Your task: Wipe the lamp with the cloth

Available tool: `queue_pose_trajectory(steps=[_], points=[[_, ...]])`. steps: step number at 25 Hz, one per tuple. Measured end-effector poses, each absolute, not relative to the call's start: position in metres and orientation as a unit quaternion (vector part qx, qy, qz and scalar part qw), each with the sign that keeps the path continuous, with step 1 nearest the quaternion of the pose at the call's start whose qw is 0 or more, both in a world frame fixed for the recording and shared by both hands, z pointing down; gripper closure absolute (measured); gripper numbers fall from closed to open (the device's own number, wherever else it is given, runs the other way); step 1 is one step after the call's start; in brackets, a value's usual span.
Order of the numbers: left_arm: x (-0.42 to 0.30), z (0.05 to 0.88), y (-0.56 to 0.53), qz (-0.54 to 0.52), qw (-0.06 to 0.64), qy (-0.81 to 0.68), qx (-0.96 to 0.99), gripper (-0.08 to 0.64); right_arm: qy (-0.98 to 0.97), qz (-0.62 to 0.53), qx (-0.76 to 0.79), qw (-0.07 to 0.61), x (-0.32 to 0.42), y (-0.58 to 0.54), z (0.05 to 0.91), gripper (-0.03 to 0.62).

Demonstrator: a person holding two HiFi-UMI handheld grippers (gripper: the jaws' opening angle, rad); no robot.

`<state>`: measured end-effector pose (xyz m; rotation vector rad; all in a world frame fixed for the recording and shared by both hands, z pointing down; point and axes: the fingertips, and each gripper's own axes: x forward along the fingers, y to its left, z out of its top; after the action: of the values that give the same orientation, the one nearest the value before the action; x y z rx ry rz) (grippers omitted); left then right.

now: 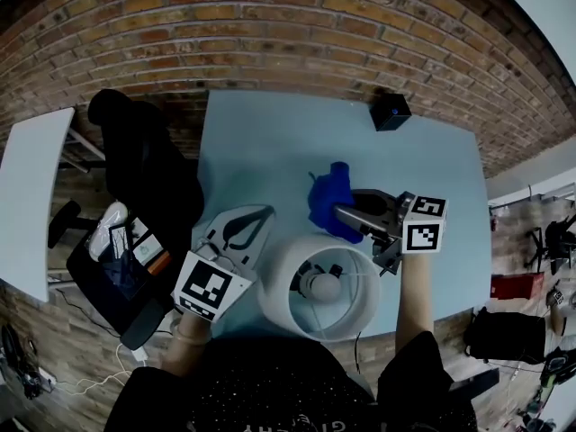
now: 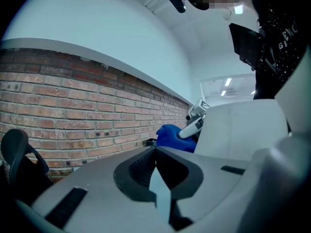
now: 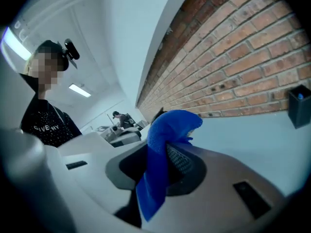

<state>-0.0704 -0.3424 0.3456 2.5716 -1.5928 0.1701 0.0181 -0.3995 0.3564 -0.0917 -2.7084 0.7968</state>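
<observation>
1. The pale blue desk (image 1: 270,142) fills the middle of the head view, below the brick wall.
2. The lamp (image 1: 275,306) stands at lower centre, near the desk's front edge. It has a white drum shade, open on top, with the bulb fitting showing inside.
3. The cloth (image 1: 328,201) is deep blue and bunched, just above and right of the shade. I cannot tell whether it touches the shade.
4. My right hand-held gripper (image 1: 340,211) pinches a fold of it, and the rest hangs loose. I judge the wipe should lead with that loose bunch, pressing lightly so the shade neither dents nor tips.
5. My left hand-held gripper (image 1: 266,212) is pressed together on nothing, at the shade's left, where it could steady the lamp.
</observation>
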Motion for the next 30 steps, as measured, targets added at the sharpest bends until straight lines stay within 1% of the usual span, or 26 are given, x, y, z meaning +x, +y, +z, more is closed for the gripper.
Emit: queue_pose_trajectory(steps=[4, 8, 11, 17, 20, 24, 27, 30], points=[[-0.071, 0.324, -0.335, 0.041, 0.044, -0.528, 0.847, 0.551, -0.958, 0.231, -0.092, 0.144, 0.007, -0.389, 0.297, 0.503], [-0.072, 0.296, -0.325, 0.021, 0.028, -0.528, 0.849, 0.551, -0.953, 0.194, -0.172, 0.154, -0.006, -0.366, 0.252, 0.503], [-0.072, 0.283, -0.317, 0.005, 0.025, -0.524, 0.852, 0.551, -0.941, 0.177, -0.233, 0.172, -0.017, -0.344, 0.238, 0.503], [-0.082, 0.296, -0.306, 0.025, 0.032, -0.535, 0.844, 0.551, -0.915, 0.111, -0.306, 0.238, -0.028, -0.313, 0.259, 0.503], [-0.089, 0.306, -0.303, 0.028, 0.042, -0.538, 0.842, 0.551, -0.899, 0.110, -0.330, 0.265, -0.034, -0.308, 0.279, 0.503], [-0.093, 0.319, -0.304, 0.039, 0.051, -0.542, 0.838, 0.551, -0.880, 0.137, -0.360, 0.277, -0.043, -0.308, 0.294, 0.503], [-0.093, 0.331, -0.306, 0.053, 0.060, -0.543, 0.836, 0.551, -0.871, 0.134, -0.372, 0.292, -0.047, -0.309, 0.313, 0.503], [-0.091, 0.347, -0.308, 0.061, 0.072, -0.544, 0.834, 0.551, -0.864, 0.149, -0.387, 0.287, -0.051, -0.310, 0.329, 0.503]])
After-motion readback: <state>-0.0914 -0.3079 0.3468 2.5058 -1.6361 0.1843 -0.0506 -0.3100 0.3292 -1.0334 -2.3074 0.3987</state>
